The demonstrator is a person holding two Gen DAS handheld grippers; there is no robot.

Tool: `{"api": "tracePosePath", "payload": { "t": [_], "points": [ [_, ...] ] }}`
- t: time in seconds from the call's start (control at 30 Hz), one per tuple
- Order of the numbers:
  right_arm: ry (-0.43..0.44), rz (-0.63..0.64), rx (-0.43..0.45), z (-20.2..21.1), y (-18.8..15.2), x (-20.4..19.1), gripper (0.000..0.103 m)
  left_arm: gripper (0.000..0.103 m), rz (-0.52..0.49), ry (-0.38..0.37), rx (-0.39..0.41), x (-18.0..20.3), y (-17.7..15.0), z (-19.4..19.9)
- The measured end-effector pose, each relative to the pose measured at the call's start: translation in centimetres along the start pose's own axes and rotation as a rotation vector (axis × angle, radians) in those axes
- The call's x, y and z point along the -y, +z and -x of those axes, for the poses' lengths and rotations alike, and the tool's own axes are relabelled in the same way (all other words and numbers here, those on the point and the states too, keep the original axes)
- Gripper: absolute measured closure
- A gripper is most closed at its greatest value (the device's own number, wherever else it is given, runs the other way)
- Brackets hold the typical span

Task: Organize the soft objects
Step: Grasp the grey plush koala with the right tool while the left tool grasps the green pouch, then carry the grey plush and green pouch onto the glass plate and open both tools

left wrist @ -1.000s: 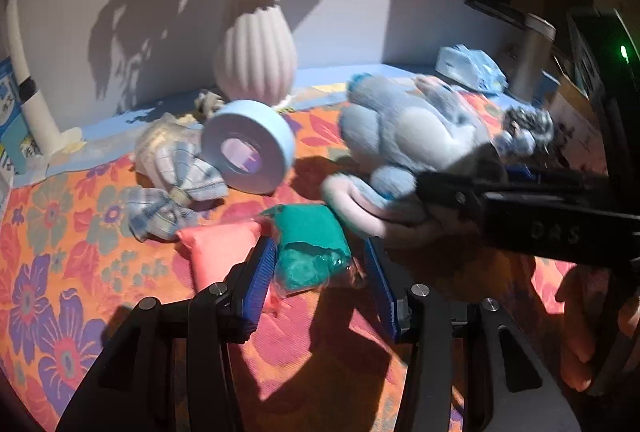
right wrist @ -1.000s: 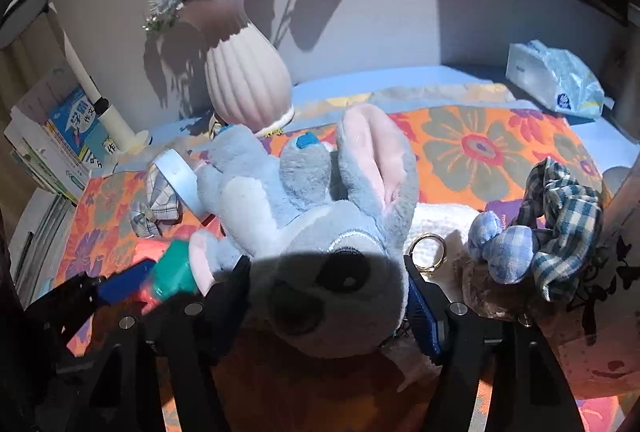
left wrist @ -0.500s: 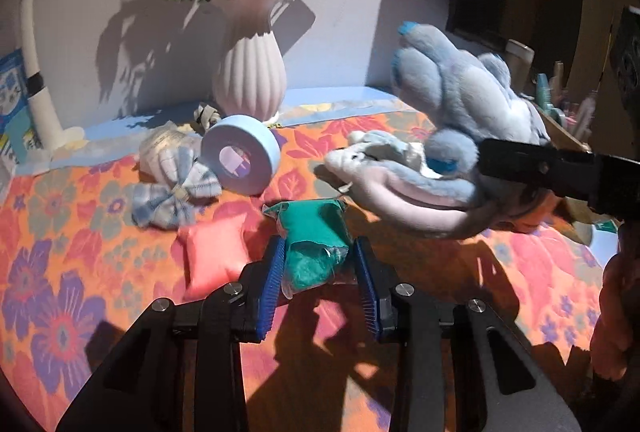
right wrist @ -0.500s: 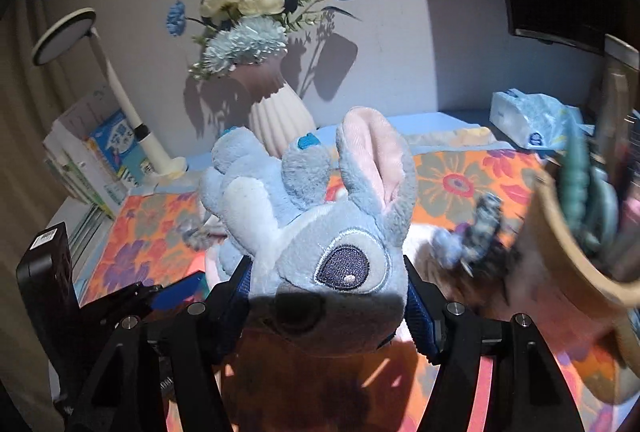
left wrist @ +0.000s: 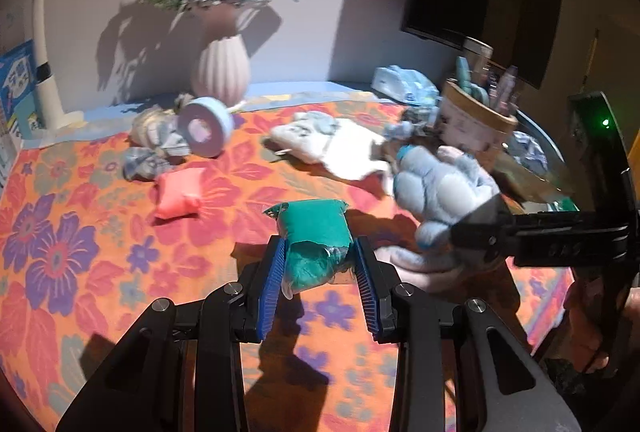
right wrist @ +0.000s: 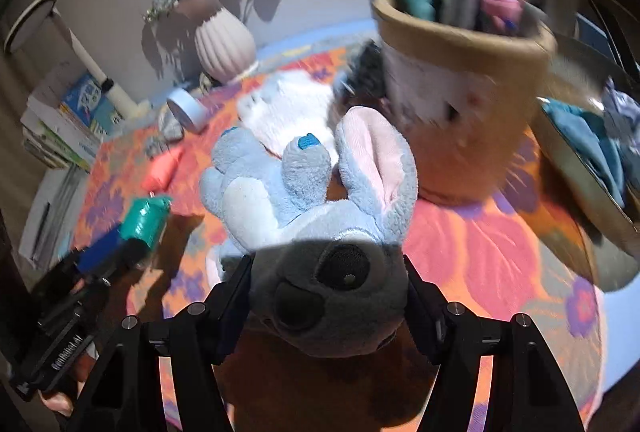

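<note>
Green pouch (left wrist: 316, 244) lifted off floral cloth (left wrist: 80, 252) since earlier frame, clamped between left gripper (left wrist: 320, 284) pads. Pink pouch (left wrist: 178, 192) left lying far left. Grey plush (right wrist: 320, 232) carried rightward, gripped by right gripper (right wrist: 326, 296), near tan pot (right wrist: 460, 104); bare cloth seen right of plush.

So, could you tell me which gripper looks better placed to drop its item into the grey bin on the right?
Right: its gripper holds the plush toy beside the bin; the left gripper is farther off.

Motion-blurred tan cup (right wrist: 460, 80), contents indistinct.
</note>
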State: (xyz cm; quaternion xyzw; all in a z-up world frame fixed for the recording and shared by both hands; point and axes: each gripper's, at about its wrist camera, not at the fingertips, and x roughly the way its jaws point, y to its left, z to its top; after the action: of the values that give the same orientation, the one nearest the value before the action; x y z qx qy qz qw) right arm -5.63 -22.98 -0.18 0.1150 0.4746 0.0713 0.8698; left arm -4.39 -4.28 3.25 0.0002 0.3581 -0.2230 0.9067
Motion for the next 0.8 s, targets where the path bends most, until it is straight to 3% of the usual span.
{"api": "tracePosePath", "payload": {
  "t": [0.43,0.8],
  "points": [
    [-0.02,-0.042,0.109,6.8,-1.8,4.9,0.037,0.071,-0.129,-0.046,0.023,8.7,1.0,1.1],
    [-0.025,-0.181,0.202,11.5,-2.0,11.4,0.037,0.071,-0.19,-0.097,0.05,14.4,3.7,0.6]
  ]
}}
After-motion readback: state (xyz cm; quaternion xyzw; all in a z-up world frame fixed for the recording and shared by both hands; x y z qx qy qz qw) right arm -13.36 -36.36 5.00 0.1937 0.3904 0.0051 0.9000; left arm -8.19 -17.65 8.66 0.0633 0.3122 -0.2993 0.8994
